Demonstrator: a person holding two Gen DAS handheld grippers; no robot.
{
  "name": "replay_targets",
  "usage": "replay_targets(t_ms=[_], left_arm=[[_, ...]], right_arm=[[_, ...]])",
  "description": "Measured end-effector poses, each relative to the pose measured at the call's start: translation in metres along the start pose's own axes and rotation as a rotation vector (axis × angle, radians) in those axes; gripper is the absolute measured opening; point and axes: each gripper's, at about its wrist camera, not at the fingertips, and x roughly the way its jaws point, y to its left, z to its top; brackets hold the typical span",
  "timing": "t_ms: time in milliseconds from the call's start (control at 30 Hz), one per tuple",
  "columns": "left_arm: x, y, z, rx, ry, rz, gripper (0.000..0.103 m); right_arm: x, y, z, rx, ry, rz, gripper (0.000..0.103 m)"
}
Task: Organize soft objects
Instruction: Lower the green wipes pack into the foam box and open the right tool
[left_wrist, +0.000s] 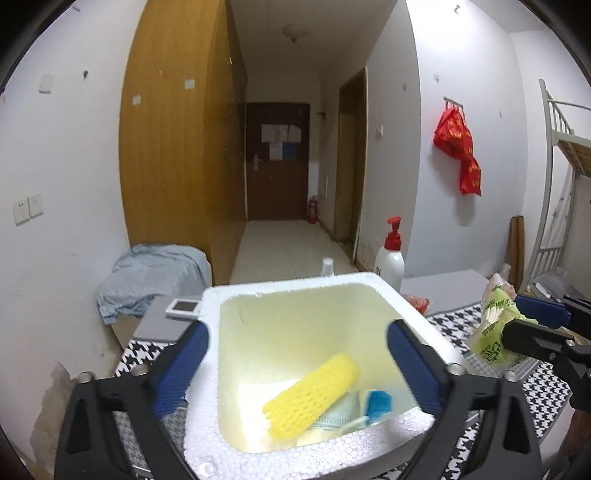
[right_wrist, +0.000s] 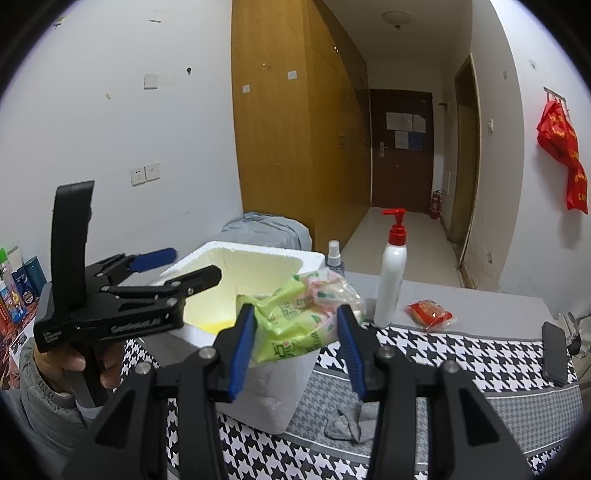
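A white foam box (left_wrist: 280, 290) stands on the houndstooth cloth. On its floor lie a yellow foam net sleeve (left_wrist: 312, 393), a pale face mask (left_wrist: 338, 419) and a small blue piece (left_wrist: 378, 402). My left gripper (left_wrist: 295, 332) hangs open over the box with nothing between its blue pads; it also shows in the right wrist view (right_wrist: 192, 264), held by a hand. My right gripper (right_wrist: 297, 326) is shut on a green plastic pack of tissues (right_wrist: 291, 317), held just at the box's near right corner. The left wrist view shows that pack (left_wrist: 489, 332) at the right.
Behind the box stand a white pump bottle with a red top (right_wrist: 391, 280) and a small spray bottle (right_wrist: 334, 254). A red packet (right_wrist: 428, 314), a dark phone (right_wrist: 554, 354) and a grey rag (right_wrist: 347, 424) lie on the table. A white device (left_wrist: 183, 306) lies left of the box.
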Motion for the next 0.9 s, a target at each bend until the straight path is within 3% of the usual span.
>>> replay_targets(t_ms=[133,900], left_arm=[[-0.007,-0.002,-0.002,0.019,-0.023,0.034,0.102],[-0.055,0.014,-0.017,0.013,-0.069,0.058,0.102]], right_arm=[[0.0,0.0,0.0,0.0,0.0,0.0,0.049],[0.0,0.022,0.001,-0.04,0.001,0.015,0.049]])
